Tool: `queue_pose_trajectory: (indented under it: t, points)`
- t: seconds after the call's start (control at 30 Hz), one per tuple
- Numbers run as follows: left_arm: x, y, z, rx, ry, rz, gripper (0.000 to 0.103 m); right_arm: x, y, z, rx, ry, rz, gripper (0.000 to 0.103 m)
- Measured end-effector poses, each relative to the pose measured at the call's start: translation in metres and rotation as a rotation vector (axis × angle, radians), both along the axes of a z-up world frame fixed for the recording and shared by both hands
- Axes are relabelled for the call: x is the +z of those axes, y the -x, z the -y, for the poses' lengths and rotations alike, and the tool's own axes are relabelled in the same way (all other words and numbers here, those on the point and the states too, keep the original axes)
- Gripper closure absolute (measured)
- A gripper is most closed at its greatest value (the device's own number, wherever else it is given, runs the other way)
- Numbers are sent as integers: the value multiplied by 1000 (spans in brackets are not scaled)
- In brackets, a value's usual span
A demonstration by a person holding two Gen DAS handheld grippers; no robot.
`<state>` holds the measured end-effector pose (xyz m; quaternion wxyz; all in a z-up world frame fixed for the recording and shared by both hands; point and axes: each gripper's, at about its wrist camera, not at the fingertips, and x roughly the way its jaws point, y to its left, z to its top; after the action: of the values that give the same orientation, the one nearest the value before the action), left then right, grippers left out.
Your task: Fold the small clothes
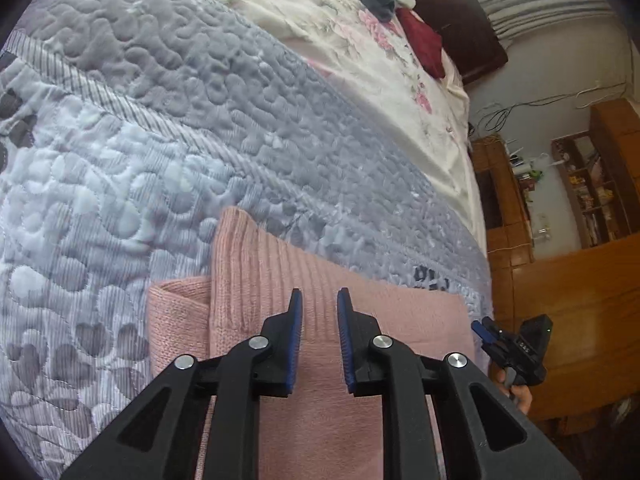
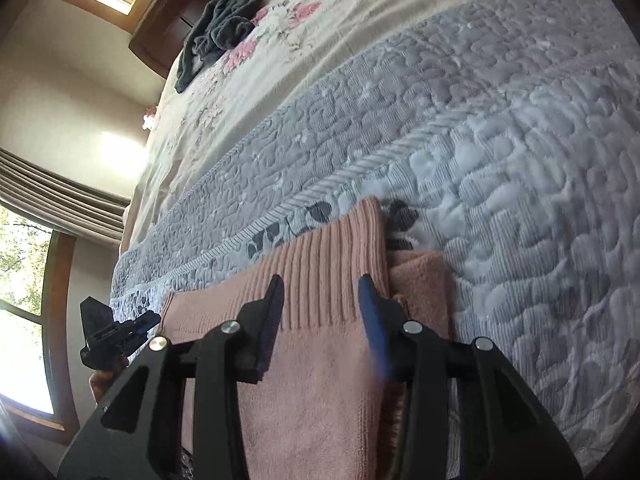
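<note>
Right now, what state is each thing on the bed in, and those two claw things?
Pink knitted garment: partly folded, flat on quilt.
Quilt: spread out.
Grey garment: crumpled, unfolded.
Dark red garment: bunched.
Left gripper: open, empty.
Right gripper: open, empty.

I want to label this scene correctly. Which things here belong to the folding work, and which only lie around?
Job:
pink knit garment
left gripper, open above it
right gripper, open above it

Lying about:
dark grey cloth
red cloth
quilted bedspread
</note>
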<state>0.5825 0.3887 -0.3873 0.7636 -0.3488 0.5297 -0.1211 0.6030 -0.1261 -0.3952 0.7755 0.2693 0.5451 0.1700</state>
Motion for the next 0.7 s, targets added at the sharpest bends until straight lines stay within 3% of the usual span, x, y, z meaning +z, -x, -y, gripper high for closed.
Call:
queue_pose_trajectory:
  t: [0.03,0.07,0.1,0.17,0.23,0.3,0.37,0.43,0.47,0.53,0.6,0.7]
  points:
    - [-13,-1,-2,17,-19,-51,92,-9,0,4,-18,-15,-22,77]
    - [-26,-2,-5,39,-17,-98,101,-16,-1,10,-38,-25,-38,94]
    - [-33,-1,-10,55,-14,-114,101,-22,-3,16,-58,-36,-58,103]
    - [-30,4,-15,71,-1,-112,101,-23,-2,27,-89,-98,-85,103]
    - [-9,15,-17,62,33,-57,96,-4,7,25,-67,-109,-49,93]
    - [18,36,-11,-5,114,33,94,12,28,21,-10,-176,-14,89]
    - [30,63,1,-90,126,77,94,13,51,11,62,-182,-21,88]
    - [17,80,11,-127,98,30,94,-3,66,9,102,-149,-68,89]
    - [6,86,13,-132,45,-7,95,-14,70,11,100,-127,-81,102]
    - [-17,94,8,-103,17,-55,101,-28,74,23,65,-157,-97,103]
    - [-17,100,0,-62,38,-43,101,-23,76,31,17,-173,-105,103]
    - [9,116,3,-68,66,27,97,5,93,19,70,-179,-63,94]
